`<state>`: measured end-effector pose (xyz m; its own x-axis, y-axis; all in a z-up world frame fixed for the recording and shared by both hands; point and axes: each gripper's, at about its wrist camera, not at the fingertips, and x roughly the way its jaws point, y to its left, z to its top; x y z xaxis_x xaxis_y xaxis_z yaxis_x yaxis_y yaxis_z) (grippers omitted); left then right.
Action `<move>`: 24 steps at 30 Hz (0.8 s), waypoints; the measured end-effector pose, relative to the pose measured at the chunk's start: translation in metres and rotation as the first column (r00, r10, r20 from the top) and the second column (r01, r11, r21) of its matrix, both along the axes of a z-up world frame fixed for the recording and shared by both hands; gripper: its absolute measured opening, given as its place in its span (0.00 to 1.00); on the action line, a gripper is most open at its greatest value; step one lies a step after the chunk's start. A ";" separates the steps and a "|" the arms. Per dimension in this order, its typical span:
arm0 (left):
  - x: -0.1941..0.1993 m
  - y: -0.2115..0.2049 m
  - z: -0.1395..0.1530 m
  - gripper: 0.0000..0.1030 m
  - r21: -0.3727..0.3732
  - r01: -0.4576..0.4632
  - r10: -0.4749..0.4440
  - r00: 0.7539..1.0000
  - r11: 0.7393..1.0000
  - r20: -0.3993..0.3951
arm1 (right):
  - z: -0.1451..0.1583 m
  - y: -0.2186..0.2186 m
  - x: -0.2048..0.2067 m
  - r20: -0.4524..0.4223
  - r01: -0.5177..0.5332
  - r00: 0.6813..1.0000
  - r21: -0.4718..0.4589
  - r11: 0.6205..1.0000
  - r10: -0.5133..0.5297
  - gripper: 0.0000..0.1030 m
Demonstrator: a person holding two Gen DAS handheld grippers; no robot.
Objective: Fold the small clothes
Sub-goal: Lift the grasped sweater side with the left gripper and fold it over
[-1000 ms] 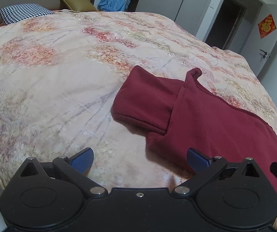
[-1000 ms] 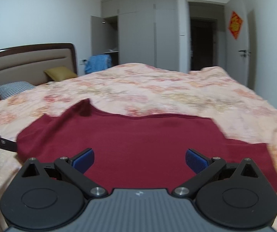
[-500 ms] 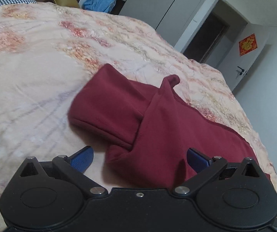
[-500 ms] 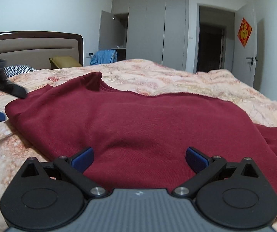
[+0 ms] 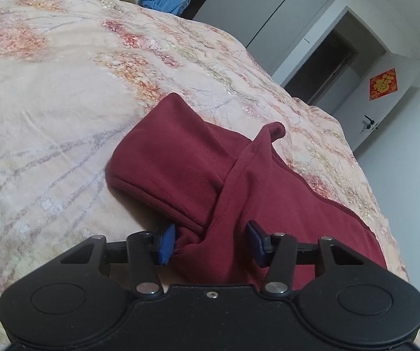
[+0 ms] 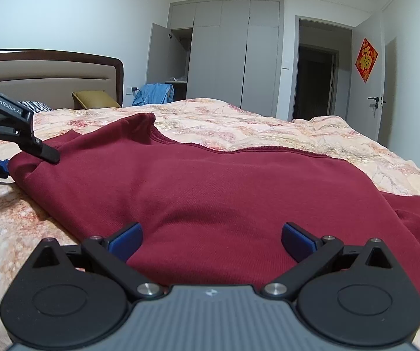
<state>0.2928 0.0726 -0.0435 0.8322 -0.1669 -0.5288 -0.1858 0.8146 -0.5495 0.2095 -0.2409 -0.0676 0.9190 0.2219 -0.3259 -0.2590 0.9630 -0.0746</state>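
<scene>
Both tools sit at the near edge of the dark red top (image 5: 268, 193) spread on the bed (image 5: 63, 93), apparently to start a fold. Left tool (image 5: 210, 241) has its fingers partly closed around a bunched corner by the folded sleeve; whether it grips is unclear. Right tool (image 6: 211, 241) is spread wide over the hem. Fabric looks soft, thick, slightly rumpled.

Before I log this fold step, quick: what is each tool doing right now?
Left tool: partly closed around a bunched fold of the maroon sweatshirt, not yet pinched shut.
Right tool: open wide, sweatshirt hem between its fingers, holding nothing.
</scene>
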 end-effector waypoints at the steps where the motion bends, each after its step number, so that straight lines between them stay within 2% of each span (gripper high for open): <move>1: 0.001 0.001 -0.001 0.52 -0.012 -0.002 0.002 1.000 1.000 0.001 | 0.000 0.000 0.000 0.000 0.000 1.000 0.000 1.000 0.000 1.00; 6: -0.002 0.007 -0.002 0.52 -0.056 -0.006 0.007 1.000 0.998 0.005 | 0.001 -0.002 -0.002 0.000 -0.003 1.000 0.005 1.000 0.003 1.00; 24: 0.010 0.014 0.001 0.52 -0.065 0.017 -0.017 1.000 0.998 0.003 | 0.000 -0.002 -0.004 0.015 -0.004 1.000 0.005 1.000 0.004 1.00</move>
